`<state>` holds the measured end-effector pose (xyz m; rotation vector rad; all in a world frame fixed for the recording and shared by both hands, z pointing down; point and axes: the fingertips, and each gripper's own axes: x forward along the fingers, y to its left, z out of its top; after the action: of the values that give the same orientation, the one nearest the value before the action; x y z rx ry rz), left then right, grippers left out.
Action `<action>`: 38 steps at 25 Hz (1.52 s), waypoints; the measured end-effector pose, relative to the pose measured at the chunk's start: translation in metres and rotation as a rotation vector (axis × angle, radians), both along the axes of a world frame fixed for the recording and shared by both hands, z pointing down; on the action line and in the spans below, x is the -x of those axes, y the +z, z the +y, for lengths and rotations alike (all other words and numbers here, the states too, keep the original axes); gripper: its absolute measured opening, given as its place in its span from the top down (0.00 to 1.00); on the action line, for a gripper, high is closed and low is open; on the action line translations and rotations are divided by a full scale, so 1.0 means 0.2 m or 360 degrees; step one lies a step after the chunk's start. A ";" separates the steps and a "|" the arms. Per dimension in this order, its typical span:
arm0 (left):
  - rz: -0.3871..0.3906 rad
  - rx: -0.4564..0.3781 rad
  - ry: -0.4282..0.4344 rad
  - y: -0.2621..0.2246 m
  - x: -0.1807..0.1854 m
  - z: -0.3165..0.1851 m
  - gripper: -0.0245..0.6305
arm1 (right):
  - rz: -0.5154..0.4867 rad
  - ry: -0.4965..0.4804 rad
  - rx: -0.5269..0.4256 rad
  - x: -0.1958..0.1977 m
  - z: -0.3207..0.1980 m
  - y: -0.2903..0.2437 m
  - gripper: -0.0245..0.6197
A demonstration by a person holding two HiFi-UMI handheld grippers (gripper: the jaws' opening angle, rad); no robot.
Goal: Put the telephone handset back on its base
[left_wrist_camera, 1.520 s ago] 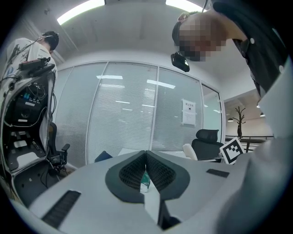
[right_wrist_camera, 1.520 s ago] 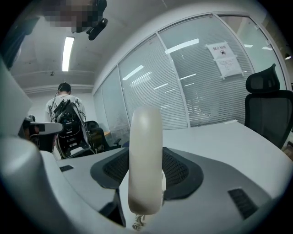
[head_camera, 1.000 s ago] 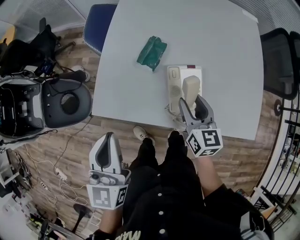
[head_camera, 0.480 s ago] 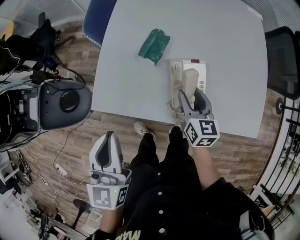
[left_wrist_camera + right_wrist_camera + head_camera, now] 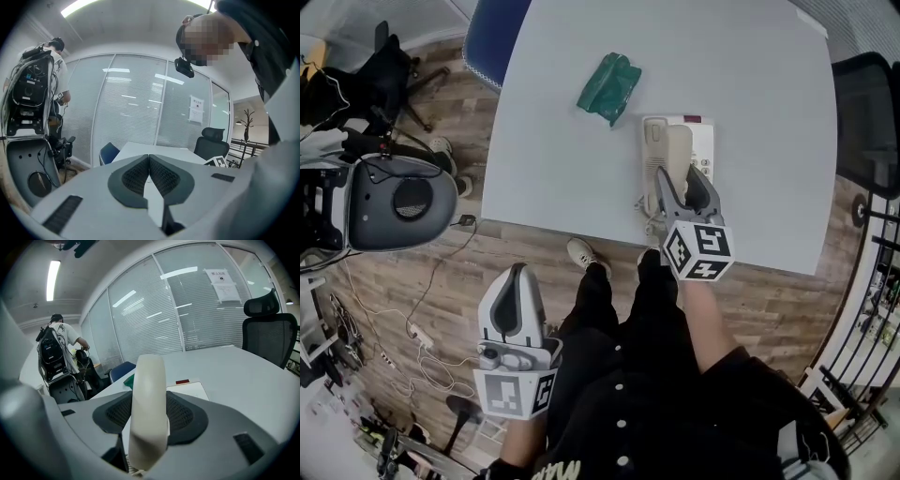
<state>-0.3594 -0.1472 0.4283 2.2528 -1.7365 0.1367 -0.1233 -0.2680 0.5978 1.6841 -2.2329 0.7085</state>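
Writing is scarce, and none of it can be read. A small red label (image 5: 691, 120) at the far edge of the white telephone base (image 5: 703, 150) is too small to make out. So is the paper notice (image 5: 220, 278) on the glass wall.

The right tongs (image 5: 679, 180) grip the cream plastic telephone handset (image 5: 149, 394) across its width, with both ribbed pads pressed to its sides. The handset's long axis runs along the tongs, pointing away from the person and roughly parallel to the base's long sides. It sits over the middle of the base, but whether it touches the base cannot be told.

The base stands near the front edge of the pale grey surface (image 5: 572, 178). A crumpled dark green bundle (image 5: 607, 89) lies apart from it, farther in.

The left tongs (image 5: 149, 165) are closed with nothing between them, off the surface beside the person's legs.
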 end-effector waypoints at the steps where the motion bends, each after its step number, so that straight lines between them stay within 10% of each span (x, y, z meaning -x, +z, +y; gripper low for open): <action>1: 0.0000 0.0003 -0.0002 0.00 0.00 0.00 0.94 | 0.0001 0.0006 0.0006 0.00 -0.01 0.01 0.60; 38: 0.0023 0.0012 -0.0004 0.03 -0.01 -0.04 0.94 | 0.0284 0.0137 0.0172 0.05 -0.14 0.23 0.60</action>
<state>-0.3576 -0.1544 0.4333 2.2408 -1.7284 0.1265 -0.1336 -0.2962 0.6446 1.7266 -1.9770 0.6573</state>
